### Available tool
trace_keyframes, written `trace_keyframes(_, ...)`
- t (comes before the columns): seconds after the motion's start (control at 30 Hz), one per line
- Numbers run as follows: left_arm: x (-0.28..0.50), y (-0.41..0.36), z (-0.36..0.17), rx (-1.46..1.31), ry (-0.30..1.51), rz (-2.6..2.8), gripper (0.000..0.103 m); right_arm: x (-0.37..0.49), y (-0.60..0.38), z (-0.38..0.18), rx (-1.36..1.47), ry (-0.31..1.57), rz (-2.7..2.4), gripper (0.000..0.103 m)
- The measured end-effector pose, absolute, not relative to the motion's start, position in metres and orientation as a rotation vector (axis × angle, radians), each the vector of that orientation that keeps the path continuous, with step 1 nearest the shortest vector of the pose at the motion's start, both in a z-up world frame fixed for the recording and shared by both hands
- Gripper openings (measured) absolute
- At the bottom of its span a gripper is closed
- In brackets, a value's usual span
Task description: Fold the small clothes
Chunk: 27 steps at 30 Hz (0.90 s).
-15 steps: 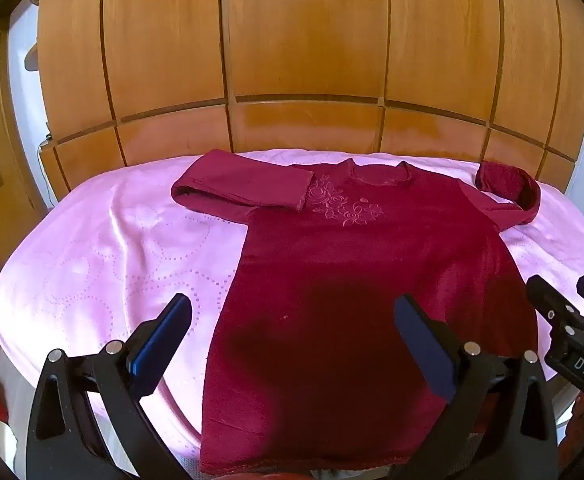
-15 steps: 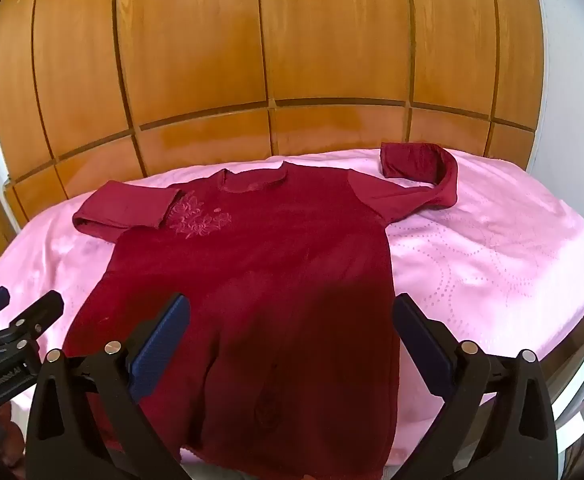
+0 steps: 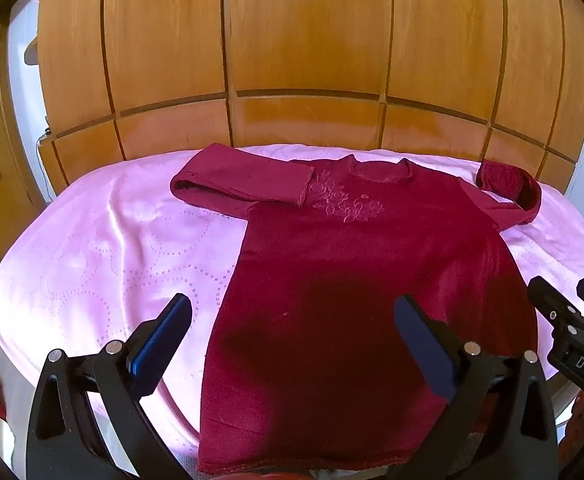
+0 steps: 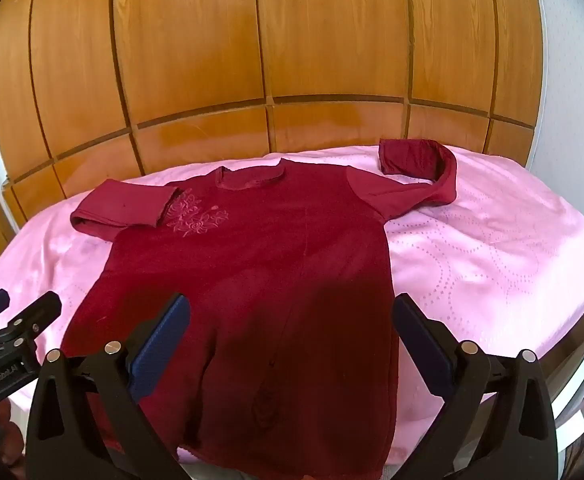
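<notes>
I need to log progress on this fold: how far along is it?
Early. Done: the maroon top lies flat on the pink cloth, its left sleeve folded inward, its right sleeve only curled back. In hand: nothing; left gripper and right gripper are open. Left: the right sleeve and body folds.

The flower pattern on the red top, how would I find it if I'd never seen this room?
Start at the big pink bedspread in front of the wooden wall. A dark red long-sleeved top lies flat on it, neckline toward the wall. The embroidered flowers sit just below the neckline, beside the cuff of the sleeve folded across the chest, the only raised stitching on otherwise plain cloth.
</notes>
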<state>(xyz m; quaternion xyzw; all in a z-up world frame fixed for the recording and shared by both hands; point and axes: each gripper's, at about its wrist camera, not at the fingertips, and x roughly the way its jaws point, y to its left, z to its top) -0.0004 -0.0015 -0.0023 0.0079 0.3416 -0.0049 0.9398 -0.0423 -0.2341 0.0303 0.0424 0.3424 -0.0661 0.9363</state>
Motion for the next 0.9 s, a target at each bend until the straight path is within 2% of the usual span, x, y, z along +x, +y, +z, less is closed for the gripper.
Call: trace_keyframes(0.9,0.003,0.003,-0.014,0.004,0.723,-0.023,0.101,-0.040,-0.235,0.024,0.095,0.719,-0.144,0.100)
